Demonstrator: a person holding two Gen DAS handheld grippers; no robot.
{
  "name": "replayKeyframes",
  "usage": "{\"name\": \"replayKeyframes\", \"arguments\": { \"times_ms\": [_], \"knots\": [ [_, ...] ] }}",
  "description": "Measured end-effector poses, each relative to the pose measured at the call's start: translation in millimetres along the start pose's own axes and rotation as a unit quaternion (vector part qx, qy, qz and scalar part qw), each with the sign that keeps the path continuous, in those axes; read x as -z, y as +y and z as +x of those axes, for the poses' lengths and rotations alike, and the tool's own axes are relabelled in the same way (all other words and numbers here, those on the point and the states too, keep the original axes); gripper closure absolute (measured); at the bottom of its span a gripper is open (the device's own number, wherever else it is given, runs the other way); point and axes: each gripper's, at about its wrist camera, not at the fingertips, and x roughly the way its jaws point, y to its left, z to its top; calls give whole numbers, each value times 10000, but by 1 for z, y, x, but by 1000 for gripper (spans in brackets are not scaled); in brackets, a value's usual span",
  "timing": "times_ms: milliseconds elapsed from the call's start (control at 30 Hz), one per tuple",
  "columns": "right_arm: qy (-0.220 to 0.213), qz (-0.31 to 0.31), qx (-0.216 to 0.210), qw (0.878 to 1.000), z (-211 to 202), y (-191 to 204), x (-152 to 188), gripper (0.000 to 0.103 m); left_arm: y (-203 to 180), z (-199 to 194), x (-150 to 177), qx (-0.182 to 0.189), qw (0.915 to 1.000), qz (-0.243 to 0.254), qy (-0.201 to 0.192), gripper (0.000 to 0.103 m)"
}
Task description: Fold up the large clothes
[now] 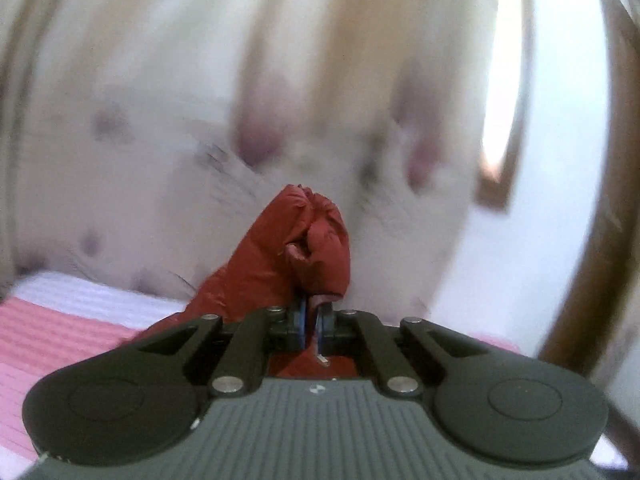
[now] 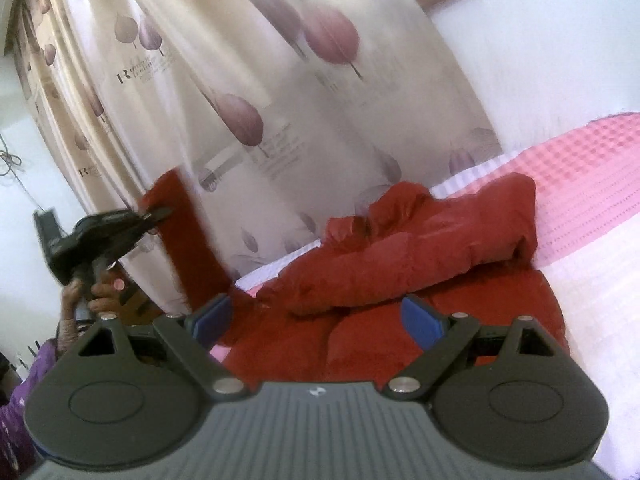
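Right now my left gripper (image 1: pixel 311 322) is clamped tight on a bunched fold of the red jacket (image 1: pixel 304 248), the fabric pinched between the blue pads (image 1: pixel 302 320) and standing up past them. From the right wrist view that gripper (image 2: pixel 158 213) is up in the air at the left with a strip of red cloth hanging under it, in front of the leaf-print curtain (image 2: pixel 248 80). The view from my left wrist is blurred.

My right gripper (image 2: pixel 320 320) has its jaws wide apart, nothing between them, hovering just over the main heap of the jacket (image 2: pixel 420 248). That heap lies crumpled on the pink and white bedspread (image 2: pixel 580 184), puffy, one thick roll lying across the middle.

Step, as I judge it: lifting one end to spread the garment out, folding proper not yet begun. Next move probably calls for my right jaws to come down and bite a matching edge or corner, so both ends can be pulled taut and laid flat. Which edge I hold, hem or sleeve, I cannot tell. Slippery shell fabric, so a shallow pinch could slide out.
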Motion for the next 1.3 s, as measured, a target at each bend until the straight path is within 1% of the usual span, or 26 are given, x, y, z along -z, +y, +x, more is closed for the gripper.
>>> {"name": "replayKeyframes", "arguments": {
  "times_ms": [100, 167, 233, 267, 300, 333, 367, 400, 433, 467, 533, 567, 667, 733, 767, 800, 833, 867, 900, 933, 1033, 1067, 1167, 1200, 1233, 1300],
  "knots": [
    [-37, -8, 7, 10000, -5, -6, 2, 11, -27, 40, 31, 261, 9987, 110, 428, 98],
    [-95, 91, -19, 9999, -9, -14, 2, 10, -36, 66, 53, 465, 9965, 117, 680, 98],
    [-126, 245, -38, 9996, -12, -22, 3, 8, -39, 85, 73, 594, 9941, 277, 862, 97],
    [-138, 297, -42, 9995, -13, -25, 3, 8, -44, 91, 84, 697, 9922, 437, 939, 93],
    [-144, 328, -33, 9994, -13, -28, 4, 8, -49, 98, 92, 715, 9908, 571, 994, 93],
    [-141, 332, -29, 9993, -13, -29, 3, 8, -54, 102, 99, 712, 9897, 658, 1049, 88],
    [-125, 322, -25, 9994, -12, -31, 3, 8, -56, 107, 106, 774, 9879, 716, 1137, 74],
    [-113, 311, -17, 9995, -11, -31, 2, 8, -55, 110, 111, 857, 9860, 737, 1224, 67],
    [-105, 298, -18, 9995, -10, -31, 1, 8, -53, 109, 112, 901, 9852, 718, 1271, 51],
    [-98, 287, -29, 9995, -9, -31, 0, 8, -50, 104, 113, 924, 9858, 670, 1233, 28],
    [-102, 223, -26, 9997, -7, -29, -5, 8, -45, 86, 111, 893, 9892, 553, 1023, 3],
    [-96, 150, -15, 9998, -5, -26, -9, 8, -38, 74, 107, 879, 9918, 452, 814, 0],
    [-10, -240, 114, 9996, 6, -13, -26, 8, -19, 57, 90, 865, 9945, 240, 536, 0],
    [30, -635, 114, 9979, 19, 0, -39, 8, 2, 54, 77, 689, 9969, 44, 389, 2],
    [52, -908, 113, 9958, 30, 7, -45, 8, 9, 55, 72, 478, 9983, 49, 344, 6],
    [97, -1208, 198, 9924, 45, 16, -50, 9, 16, 57, 69, 204, 9991, 109, 348, 19],
    [169, -1474, 254, 9886, 61, 23, -54, 20, 23, 61, 66, -18, 9991, 158, 396, 36],
    [268, -1710, 251, 9846, 80, 30, -57, 30, 33, 68, 64, -160, 9986, 152, 485, 49],
    [382, -1886, 267, 9810, 102, 35, -61, 47, 43, 75, 63, -263, 9979, 126, 577, 52],
    [473, -1988, 324, 9784, 121, 39, -63, 50, 52, 86, 65, -438, 9968, 86, 662, 54],
    [667, -2212, 364, 9722, 181, 42, -68, 52, 77, 110, 76, -844, 9920, 49, 932, 57],
    [812, -2371, 465, 9670, 202, 41, -65, 53, 85, 116, 82, -918, 9900, 103, 1066, 59],
    [1378, -2842, 840, 9451, 248, 31, -47, 67, 100, 129, 99, -1125, 9841, 231, 1353, 58],
    [1533, -2959, 941, 9381, 257, 25, -40, 68, 107, 132, 105, -1129, 9833, 182, 1415, 58],
    [1635, -3040, 1014, 9330, 263, 19, -34, 69, 113, 134, 110, -1113, 9834, 121, 1431, 53],
    [1757, -3064, 1055, 9296, 268, 6, -26, 70, 124, 139, 117, -1105, 9823, -20, 1512, 52]
  ]
}}
